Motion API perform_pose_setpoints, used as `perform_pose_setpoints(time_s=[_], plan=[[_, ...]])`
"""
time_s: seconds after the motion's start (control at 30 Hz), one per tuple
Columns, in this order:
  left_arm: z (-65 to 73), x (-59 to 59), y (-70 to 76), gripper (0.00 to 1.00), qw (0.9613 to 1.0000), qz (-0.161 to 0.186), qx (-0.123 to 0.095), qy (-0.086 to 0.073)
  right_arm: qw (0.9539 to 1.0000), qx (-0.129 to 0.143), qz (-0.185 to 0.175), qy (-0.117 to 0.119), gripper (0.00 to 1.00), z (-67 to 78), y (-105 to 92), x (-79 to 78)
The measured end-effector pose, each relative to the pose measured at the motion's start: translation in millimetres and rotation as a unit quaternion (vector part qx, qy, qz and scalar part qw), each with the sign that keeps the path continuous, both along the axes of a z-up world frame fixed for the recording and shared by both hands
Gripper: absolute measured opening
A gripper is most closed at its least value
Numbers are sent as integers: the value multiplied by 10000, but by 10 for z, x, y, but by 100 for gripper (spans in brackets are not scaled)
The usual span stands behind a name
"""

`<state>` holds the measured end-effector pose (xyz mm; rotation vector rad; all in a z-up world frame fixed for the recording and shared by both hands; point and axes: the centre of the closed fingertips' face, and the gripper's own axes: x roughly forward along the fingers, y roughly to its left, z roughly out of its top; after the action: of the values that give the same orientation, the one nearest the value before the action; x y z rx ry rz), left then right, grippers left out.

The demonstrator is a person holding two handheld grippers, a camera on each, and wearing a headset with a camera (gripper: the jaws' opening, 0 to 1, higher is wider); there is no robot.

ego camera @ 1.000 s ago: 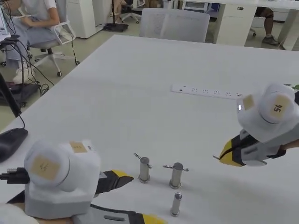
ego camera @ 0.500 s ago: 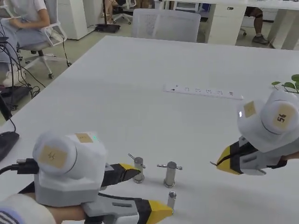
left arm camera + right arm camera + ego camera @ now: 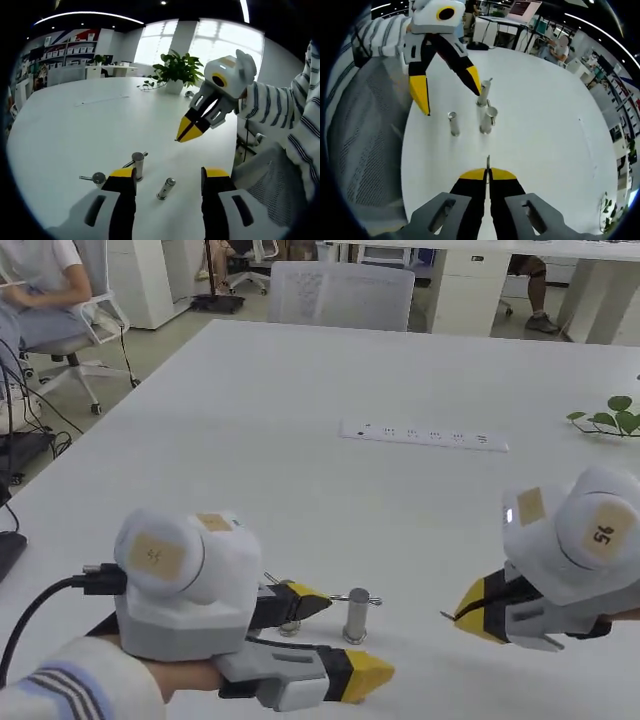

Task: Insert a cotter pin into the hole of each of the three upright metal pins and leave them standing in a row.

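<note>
On white table (image 3: 300, 410), near edge: three upright steel pins, plain grey cylinders. Two fitted pins (image 3: 138, 165) carry crosswise cotters. Bare pin (image 3: 166, 188) stands between spread jaws of left gripper (image 3: 167, 172), newly advanced, probably to steady it. Right gripper (image 3: 487, 174) is near, jaws pinching cotter pin (image 3: 487, 161). Final insertion is pending.

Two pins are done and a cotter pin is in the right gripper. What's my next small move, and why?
Probably ease the left gripper forward until the bare metal pin sits between its open jaws, to steady it. The right gripper is shut on a cotter pin; that metal pin lacks one, while its two neighbours carry theirs.
</note>
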<state>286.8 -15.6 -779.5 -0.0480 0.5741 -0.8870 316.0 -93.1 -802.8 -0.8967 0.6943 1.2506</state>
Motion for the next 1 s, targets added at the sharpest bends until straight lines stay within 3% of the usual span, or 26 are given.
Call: perform_pose_setpoints(time_s=[0.33,0.77,1.0], plan=[[17,2,-98,45,9999,-18,-158,51,9999,117,-25,-66,2,46,81,-235],[19,-17,-179,39,9994,-56,-277,204,9995,225,-12,-237,2,154,174,-361],[13,-51,-213,31,9989,-140,-315,321,9992,195,34,-354,2,170,204,-402]])
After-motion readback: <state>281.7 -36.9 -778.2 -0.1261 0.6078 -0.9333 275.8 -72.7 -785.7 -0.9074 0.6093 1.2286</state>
